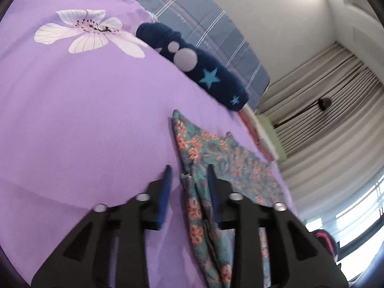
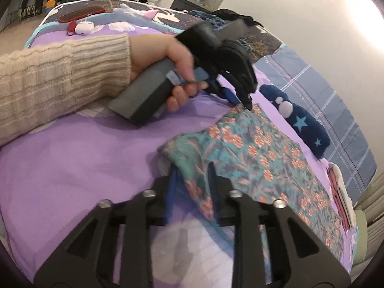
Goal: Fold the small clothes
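Teal floral garment spread flat on the purple bedsheet, near corner bunched up between the fingers of the right gripper. Jaws parted there, cloth lying loose between the pads, not pinched. Left gripper parted too, far edge of the garment rumpled between its tips, nothing clamped. Seen from the right wrist, left gripper's tip down at the cloth's far corner, held by a hand in a beige knit sleeve. Risk from here, likely: thin fabric snagging on a pad as the grippers lift away, dragging the fold open; or the bunched corner springing back unflattened. Navy star-print piece just beyond, apart from the garment. Blue striped bedding behind, pale curtains and white wall beyond.
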### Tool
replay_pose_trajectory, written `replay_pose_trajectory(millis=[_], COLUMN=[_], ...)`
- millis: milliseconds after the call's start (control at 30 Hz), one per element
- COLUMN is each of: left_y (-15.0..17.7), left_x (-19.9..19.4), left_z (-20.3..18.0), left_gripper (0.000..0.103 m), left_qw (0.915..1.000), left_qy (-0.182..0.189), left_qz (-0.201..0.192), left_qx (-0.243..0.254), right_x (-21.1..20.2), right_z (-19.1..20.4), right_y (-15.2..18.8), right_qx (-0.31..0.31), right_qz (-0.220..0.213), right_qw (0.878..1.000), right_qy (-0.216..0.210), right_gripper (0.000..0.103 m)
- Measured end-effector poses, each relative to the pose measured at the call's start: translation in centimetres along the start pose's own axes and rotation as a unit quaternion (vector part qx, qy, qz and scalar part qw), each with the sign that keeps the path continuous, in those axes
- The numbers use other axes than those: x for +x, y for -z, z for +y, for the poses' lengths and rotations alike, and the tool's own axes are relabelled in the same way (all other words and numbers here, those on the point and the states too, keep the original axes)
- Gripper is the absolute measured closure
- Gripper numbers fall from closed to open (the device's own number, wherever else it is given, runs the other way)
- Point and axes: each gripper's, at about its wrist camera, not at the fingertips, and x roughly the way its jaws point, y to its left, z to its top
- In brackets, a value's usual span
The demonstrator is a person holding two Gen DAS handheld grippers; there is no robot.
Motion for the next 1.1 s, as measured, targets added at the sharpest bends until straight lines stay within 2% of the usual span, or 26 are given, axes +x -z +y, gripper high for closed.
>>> replay_pose_trajectory(millis=[133, 233, 333, 433, 567, 733, 833, 867, 933, 1000, 1100], left_y=[0.5, 1.2, 1.7, 1.4, 0.7, -0.2, -0.9, -1.1, -1.1, -1.1, -1.0], left_x=[0.3, 1.1, 2.0, 2.7, 3.6, 4.3, 5.1, 5.4, 6.0, 6.2, 5.7], left_z=[-1.2, -2.7, -3.8, -3.7, -3.5, -2.9, -2.9, -3.0, -3.6, -4.3, -5.1], left_gripper=[0.053, 0.044, 0.042, 0.042, 0.05, 0.066, 0.068, 0.068, 0.073, 0.077, 0.084], left_qw=[0.9995, 0.9966, 0.9933, 0.9933, 0.9925, 0.991, 0.9917, 0.9916, 0.9904, 0.9886, 0.9892], left_qy=[0.004, 0.006, 0.009, 0.015, 0.015, 0.005, -0.003, -0.006, -0.019, -0.034, -0.046], left_qz=[0.02, 0.053, 0.075, 0.081, 0.092, 0.115, 0.117, 0.118, 0.122, 0.124, 0.11], left_qx=[0.025, 0.064, 0.087, 0.081, 0.079, 0.068, 0.054, 0.054, 0.064, 0.078, 0.086], right_x=[-0.4, 0.1, 0.7, 1.4, 2.4, 3.8, 4.7, 4.8, 4.9, 4.4, 2.8], right_z=[-1.6, -2.2, -1.5, -0.8, -0.3, 0.6, 0.7, 0.6, 0.0, -1.3, -3.7], right_y=[1.1, 1.1, 0.6, 0.0, -1.1, -2.5, -3.1, -3.3, -3.5, -3.6, -3.5], right_qx=[0.032, 0.057, 0.047, 0.035, 0.032, 0.013, 0.012, 0.013, 0.027, 0.06, 0.106], right_qz=[0.013, 0.029, 0.035, 0.039, 0.045, 0.043, 0.042, 0.041, 0.043, 0.036, 0.013], right_qw=[0.999, 0.998, 0.998, 0.999, 0.998, 0.997, 0.997, 0.997, 0.998, 0.997, 0.994], right_qy=[0.007, 0.0, 0.005, 0.016, 0.025, 0.055, 0.065, 0.062, 0.043, 0.027, 0.016], right_gripper=[0.058, 0.057, 0.055, 0.055, 0.055, 0.055, 0.058, 0.059, 0.079, 0.088, 0.09])
